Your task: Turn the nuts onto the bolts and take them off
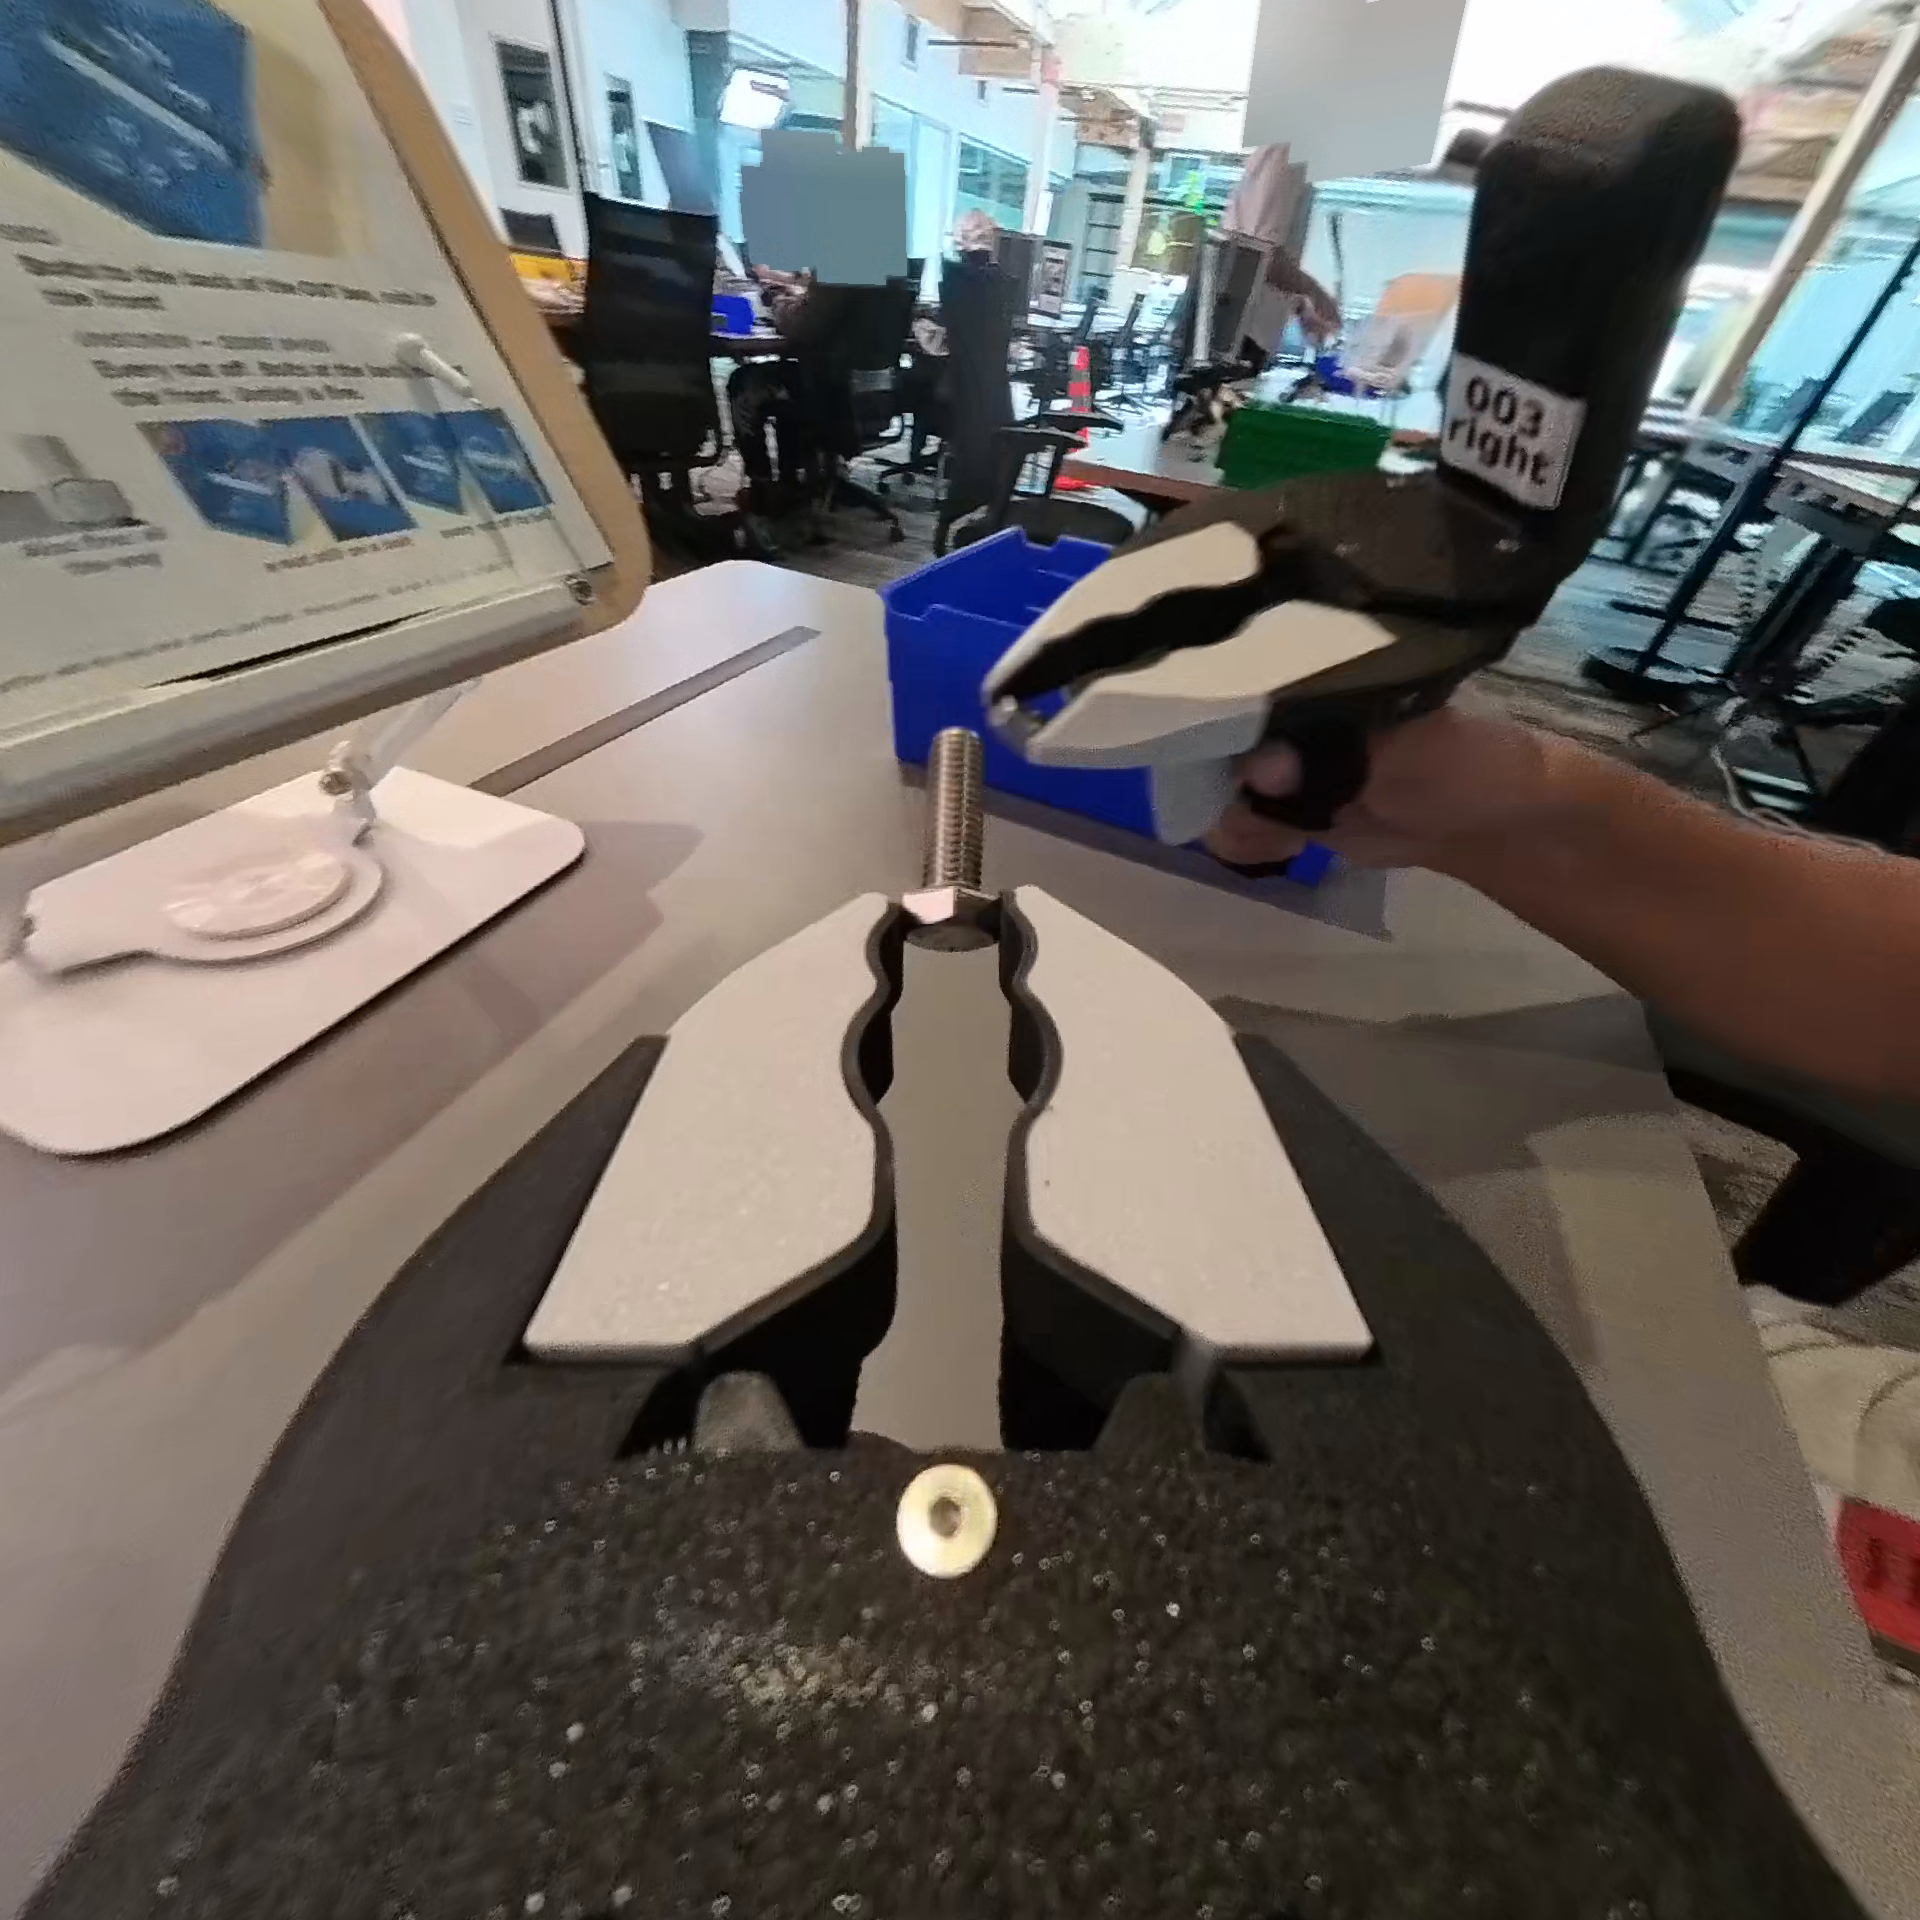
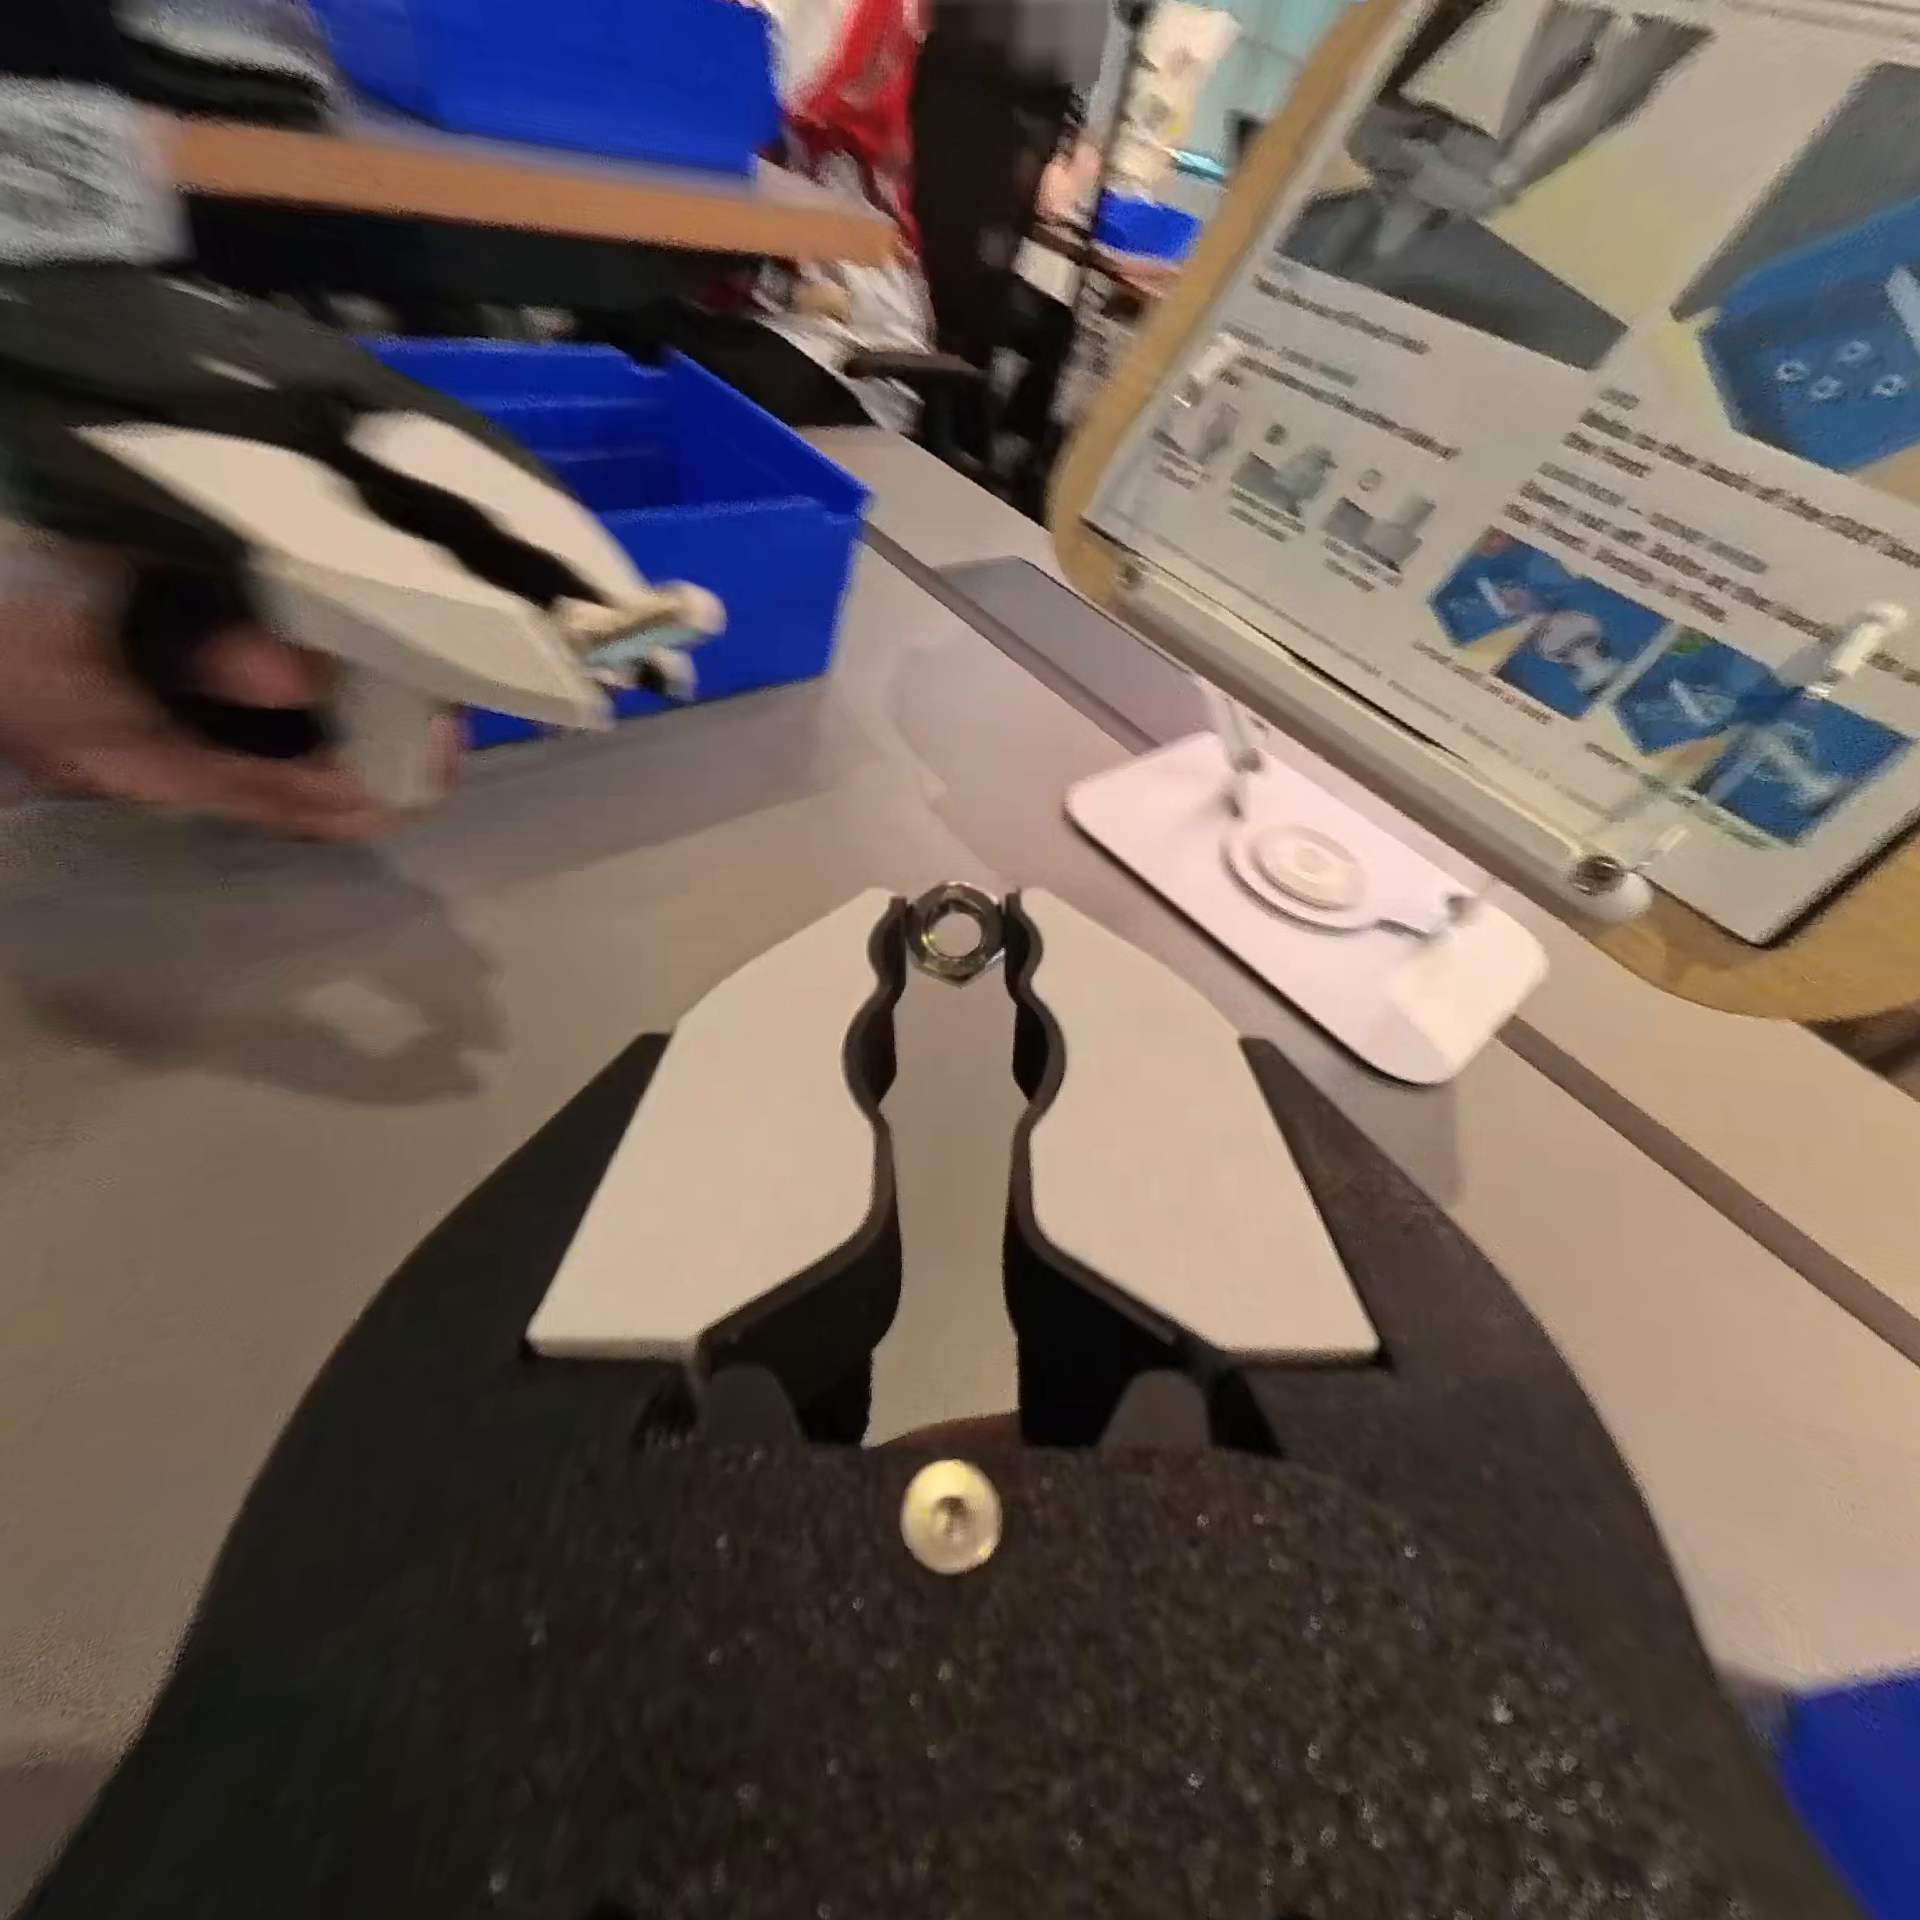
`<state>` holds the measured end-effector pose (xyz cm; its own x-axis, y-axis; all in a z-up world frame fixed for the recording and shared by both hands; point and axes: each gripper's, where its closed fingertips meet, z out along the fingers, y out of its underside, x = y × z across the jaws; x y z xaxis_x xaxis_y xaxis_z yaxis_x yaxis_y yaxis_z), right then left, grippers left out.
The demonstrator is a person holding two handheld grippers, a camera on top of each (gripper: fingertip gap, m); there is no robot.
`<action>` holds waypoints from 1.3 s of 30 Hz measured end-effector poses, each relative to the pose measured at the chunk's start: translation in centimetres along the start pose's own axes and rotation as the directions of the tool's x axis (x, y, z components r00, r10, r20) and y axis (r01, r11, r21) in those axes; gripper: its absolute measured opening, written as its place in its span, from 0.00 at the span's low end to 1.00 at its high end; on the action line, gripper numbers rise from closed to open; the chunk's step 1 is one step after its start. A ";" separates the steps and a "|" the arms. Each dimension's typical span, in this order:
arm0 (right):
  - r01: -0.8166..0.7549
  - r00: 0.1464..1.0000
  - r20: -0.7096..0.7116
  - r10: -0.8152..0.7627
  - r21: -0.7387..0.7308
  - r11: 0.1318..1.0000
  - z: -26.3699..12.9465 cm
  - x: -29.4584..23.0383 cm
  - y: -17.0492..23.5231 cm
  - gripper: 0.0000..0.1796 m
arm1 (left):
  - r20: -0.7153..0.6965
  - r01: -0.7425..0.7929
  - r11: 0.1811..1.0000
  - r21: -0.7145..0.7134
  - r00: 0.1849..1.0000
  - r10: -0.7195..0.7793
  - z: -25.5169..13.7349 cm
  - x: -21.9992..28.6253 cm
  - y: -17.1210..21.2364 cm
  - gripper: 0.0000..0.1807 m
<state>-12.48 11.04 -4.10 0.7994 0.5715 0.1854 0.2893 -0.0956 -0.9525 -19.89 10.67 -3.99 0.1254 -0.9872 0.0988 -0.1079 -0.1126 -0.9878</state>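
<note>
left tool (image 1: 951, 920) gripping bolt (image 1: 956, 810), right tool (image 2: 951, 935) gripping nut (image 2: 951, 938)

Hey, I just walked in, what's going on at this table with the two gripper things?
A person is working two handheld grippers over a grey table. The left gripper is shut on a bolt by its head, thread pointing up. The right gripper is shut on a nut, held just beside the top of the bolt and not yet on the thread. A blue bin sits behind.
</note>
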 end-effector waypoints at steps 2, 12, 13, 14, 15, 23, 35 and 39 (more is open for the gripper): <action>-0.012 0.995 0.095 0.010 0.024 1.000 -1.9 -0.7 0.1 0.10 | -0.094 0.011 1.000 0.002 0.996 -0.011 1.0 0.6 0.8 0.09; -0.230 0.709 0.703 0.048 0.167 0.959 -7.2 -6.4 -3.4 0.10 | -0.560 0.215 0.976 0.033 0.813 -0.160 -0.6 7.9 1.2 0.09; -0.198 0.704 0.710 0.018 0.172 0.965 -6.8 -7.0 -3.2 0.10 | -0.581 0.233 0.972 0.030 0.795 -0.173 -0.8 8.2 1.1 0.09; -0.182 0.695 0.719 -0.006 0.185 0.966 -6.5 -7.6 -3.2 0.10 | -0.605 0.247 0.969 0.020 0.774 -0.184 -1.1 8.5 1.0 0.09; -0.176 0.678 0.734 -0.032 0.205 0.963 -6.3 -8.3 -3.3 0.10 | -0.622 0.256 0.967 0.015 0.759 -0.191 -1.2 8.6 1.0 0.09; -0.021 0.674 0.708 -0.211 0.304 0.952 -5.1 -10.8 -3.3 0.10 | -0.707 0.278 0.959 -0.051 0.668 -0.231 -1.9 9.9 1.4 0.09; 0.001 0.638 0.721 -0.271 0.352 0.936 -5.3 -11.9 -3.3 0.10 | -0.741 0.304 0.949 -0.080 0.619 -0.261 -2.0 10.3 1.7 0.09; -0.017 0.642 0.717 -0.273 0.368 0.929 -5.3 -11.9 -3.3 0.10 | -0.748 0.314 0.945 -0.090 0.605 -0.272 -2.1 10.4 1.7 0.09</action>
<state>-20.14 0.25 -1.87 0.0566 0.9770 0.2054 0.0616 0.2020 -0.9775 -20.79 -0.02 -4.41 -0.6325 -0.6517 0.4186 -0.1513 -0.4261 -0.8919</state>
